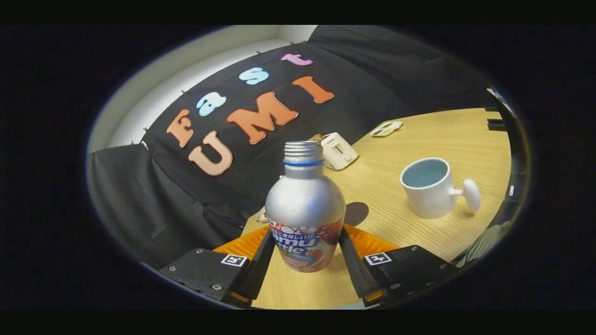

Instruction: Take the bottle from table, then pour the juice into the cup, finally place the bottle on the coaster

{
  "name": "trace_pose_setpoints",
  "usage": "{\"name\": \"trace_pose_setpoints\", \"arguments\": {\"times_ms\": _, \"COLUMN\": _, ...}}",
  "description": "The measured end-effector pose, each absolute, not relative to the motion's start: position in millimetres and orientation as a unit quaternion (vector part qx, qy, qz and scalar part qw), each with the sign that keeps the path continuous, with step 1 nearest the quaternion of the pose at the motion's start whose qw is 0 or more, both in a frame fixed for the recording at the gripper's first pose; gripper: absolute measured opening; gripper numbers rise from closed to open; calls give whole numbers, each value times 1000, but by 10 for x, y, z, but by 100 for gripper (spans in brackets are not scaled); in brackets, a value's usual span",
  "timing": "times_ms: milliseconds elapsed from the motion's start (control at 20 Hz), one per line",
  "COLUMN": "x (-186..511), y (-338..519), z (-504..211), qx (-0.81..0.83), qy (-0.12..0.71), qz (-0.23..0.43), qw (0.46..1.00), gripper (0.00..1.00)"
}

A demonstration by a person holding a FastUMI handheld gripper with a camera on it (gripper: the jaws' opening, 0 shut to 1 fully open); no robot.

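Two fingers of the gripper (305, 260) pinch the bottle (305, 209) at its lower body, one pressed on each side of the printed label. This bottle is smooth, silvery metal with rounded shoulders, a threaded neck and a blue ring under the threads; its cap is off, and I cannot tell what is inside. It sits tilted with the view, between the fingers, over the pale wood-grain table (419, 242). Beyond the fingers, off to the right, a white glazed cup (430, 188) stands well apart from the bottle; its inside is bluish, and a knob-ended handle sticks out sideways. Just behind the bottle lies a small dark round coaster (356, 213). Farther back, near the cloth wall, sits a white toaster (340, 151).
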State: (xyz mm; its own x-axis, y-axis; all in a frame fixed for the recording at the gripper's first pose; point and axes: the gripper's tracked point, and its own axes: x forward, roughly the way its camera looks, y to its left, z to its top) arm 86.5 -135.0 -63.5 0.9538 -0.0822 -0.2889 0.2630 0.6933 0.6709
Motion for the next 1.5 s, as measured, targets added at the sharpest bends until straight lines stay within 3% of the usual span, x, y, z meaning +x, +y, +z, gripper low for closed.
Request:
{"name": "trace_pose_setpoints", "arguments": {"times_ms": 700, "x": 948, "y": -1567, "z": -647, "qx": 585, "qy": 102, "qz": -130, "qw": 794, "gripper": 76}}
{"name": "trace_pose_setpoints", "arguments": {"times_ms": 1500, "x": 1040, "y": -1750, "z": -617, "qx": 705, "qy": 77, "qz": -150, "qw": 688, "gripper": 76}}
